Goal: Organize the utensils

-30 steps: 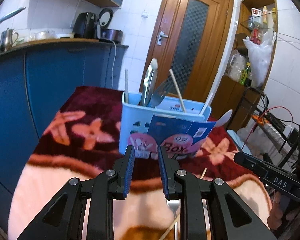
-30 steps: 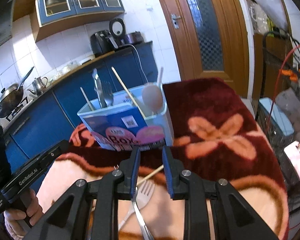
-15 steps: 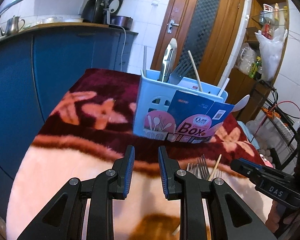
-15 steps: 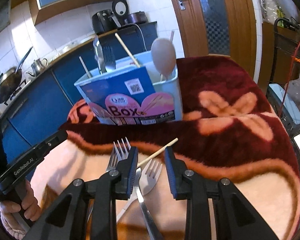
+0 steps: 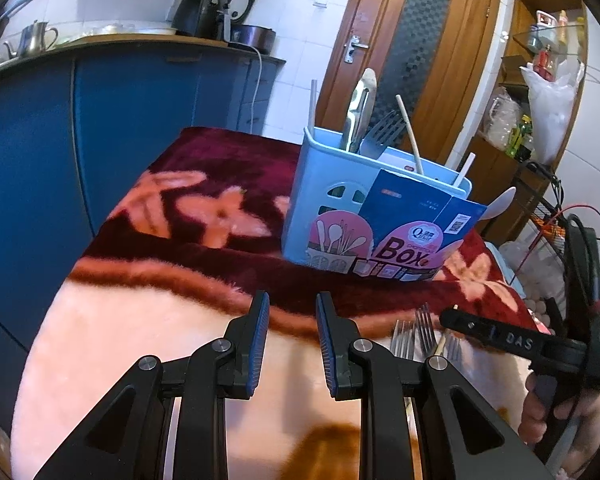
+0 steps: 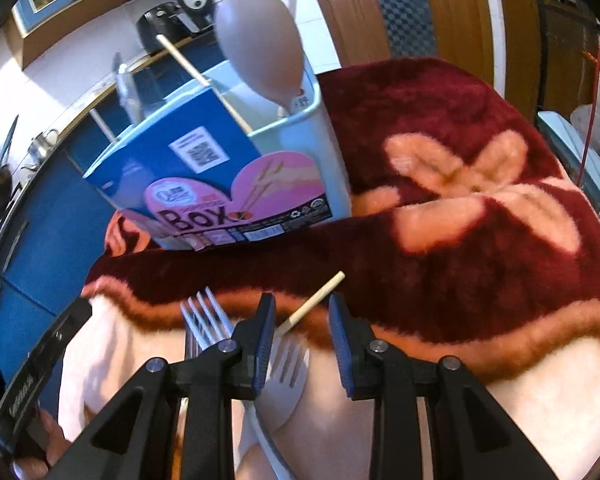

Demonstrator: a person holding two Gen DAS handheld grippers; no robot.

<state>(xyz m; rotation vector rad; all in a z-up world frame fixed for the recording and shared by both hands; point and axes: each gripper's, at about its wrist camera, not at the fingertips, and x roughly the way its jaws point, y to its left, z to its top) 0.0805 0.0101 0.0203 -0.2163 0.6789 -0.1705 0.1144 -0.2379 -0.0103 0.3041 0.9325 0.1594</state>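
A light blue utensil box (image 5: 332,204) with a blue-and-pink "Box" label stands on the flowered blanket; it also shows in the right wrist view (image 6: 316,152). It holds a knife, a spatula, chopsticks and a wooden spoon (image 6: 260,44). Metal forks (image 5: 416,332) and a chopstick (image 6: 314,304) lie on the blanket in front of it. A white plastic fork (image 6: 286,368) lies under my right gripper (image 6: 302,338), which is open and empty, low over these. My left gripper (image 5: 290,338) is open and empty, left of the forks.
The blanket (image 5: 204,216) covers the table. Blue kitchen cabinets (image 5: 140,120) stand on the left with a kettle and appliances on top. A wooden door (image 5: 412,60) and shelves are behind. My right gripper's body (image 5: 516,344) shows at the right of the left wrist view.
Both grippers have lowered and moved closer to the table. The right gripper has come down over the forks and chopstick. Both stay open.
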